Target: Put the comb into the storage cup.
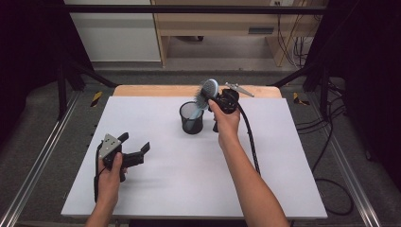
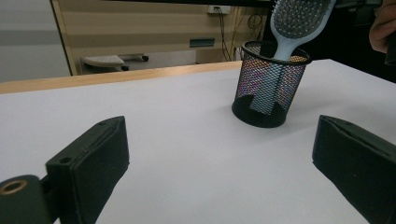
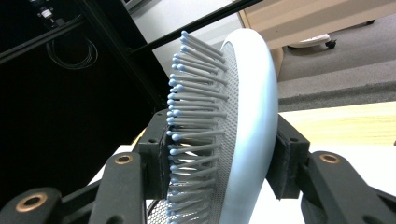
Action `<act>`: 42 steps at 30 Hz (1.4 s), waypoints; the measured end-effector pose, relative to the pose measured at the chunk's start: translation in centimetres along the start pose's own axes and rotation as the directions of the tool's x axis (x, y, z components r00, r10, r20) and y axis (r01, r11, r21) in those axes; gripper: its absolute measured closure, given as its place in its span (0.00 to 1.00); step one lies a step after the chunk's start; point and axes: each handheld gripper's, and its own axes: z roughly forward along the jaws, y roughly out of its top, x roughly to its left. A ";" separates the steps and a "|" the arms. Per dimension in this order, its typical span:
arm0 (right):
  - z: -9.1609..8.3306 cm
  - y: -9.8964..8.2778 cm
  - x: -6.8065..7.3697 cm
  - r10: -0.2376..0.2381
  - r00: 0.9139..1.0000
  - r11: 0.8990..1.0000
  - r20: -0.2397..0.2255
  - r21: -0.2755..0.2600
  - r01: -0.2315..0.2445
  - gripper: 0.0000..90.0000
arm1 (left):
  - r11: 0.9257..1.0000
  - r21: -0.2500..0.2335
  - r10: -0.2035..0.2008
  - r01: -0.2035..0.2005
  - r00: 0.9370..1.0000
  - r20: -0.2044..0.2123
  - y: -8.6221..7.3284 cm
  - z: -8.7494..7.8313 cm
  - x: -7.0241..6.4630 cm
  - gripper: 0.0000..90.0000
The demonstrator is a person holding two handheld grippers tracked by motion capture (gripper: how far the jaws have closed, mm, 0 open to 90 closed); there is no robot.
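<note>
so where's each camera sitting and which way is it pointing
High view: above the person's side, facing forward and down on the table; both forearms enter from the bottom, left gripper open, right gripper at the cup.
Left gripper view: low over the table, facing past its own spread jaws toward the cup; the right hand shows at the top right.
Right gripper view: between its own jaws, facing the clamped brush.
Shared: all three views show the brush.

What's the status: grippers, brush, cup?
Right gripper shut on hairbrush head, handle down inside mesh cup. Left gripper open, resting on white table, apart from cup. Nothing in the way.
</note>
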 end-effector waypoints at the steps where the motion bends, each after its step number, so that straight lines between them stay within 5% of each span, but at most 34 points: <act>1: 0.0 0.0 0.0 0.004 1.000 1.000 0.000 0.001 -0.004 0.55 | 1.000 0.000 0.000 0.000 1.000 0.000 0.0 0.0 0.0 0.04; 42: -0.1 -0.1 -0.6 0.021 1.000 1.000 -0.007 0.019 -0.021 0.48 | 1.000 0.002 -0.001 0.001 1.000 0.001 0.0 0.0 0.0 0.04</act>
